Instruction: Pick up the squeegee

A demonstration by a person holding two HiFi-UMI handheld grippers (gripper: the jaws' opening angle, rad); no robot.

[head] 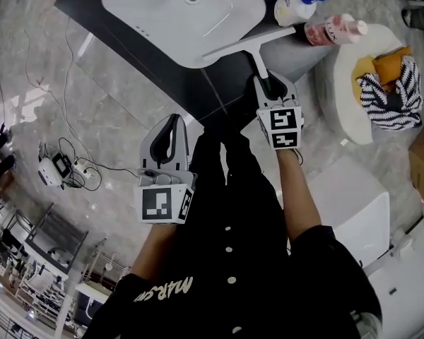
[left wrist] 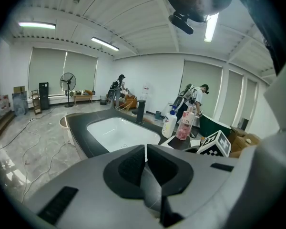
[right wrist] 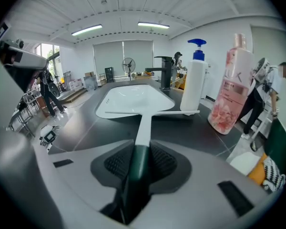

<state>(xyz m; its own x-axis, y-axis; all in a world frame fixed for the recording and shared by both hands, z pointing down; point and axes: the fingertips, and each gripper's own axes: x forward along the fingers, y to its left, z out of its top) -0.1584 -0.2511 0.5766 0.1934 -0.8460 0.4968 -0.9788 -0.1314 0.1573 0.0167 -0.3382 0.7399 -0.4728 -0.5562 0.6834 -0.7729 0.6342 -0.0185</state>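
The squeegee (head: 254,48) lies on the dark counter (head: 92,20), its white blade along the near rim of the white sink (head: 127,6). My right gripper (head: 272,85) is shut on its dark green handle end. In the right gripper view the handle (right wrist: 144,123) runs straight out from between the pads of the right gripper (right wrist: 138,152), and both pads touch it. My left gripper (head: 171,129) hangs lower left of the counter edge, over the floor, shut and holding nothing. In the left gripper view its pads (left wrist: 146,149) meet.
A white pump bottle (head: 297,2) and a pink bottle (head: 332,28) stand just right of the blade. A black faucet (right wrist: 164,73) rises behind the sink. A white round tub (head: 353,111) with cloths sits to the right. Cables and a small device (head: 56,169) lie on the floor.
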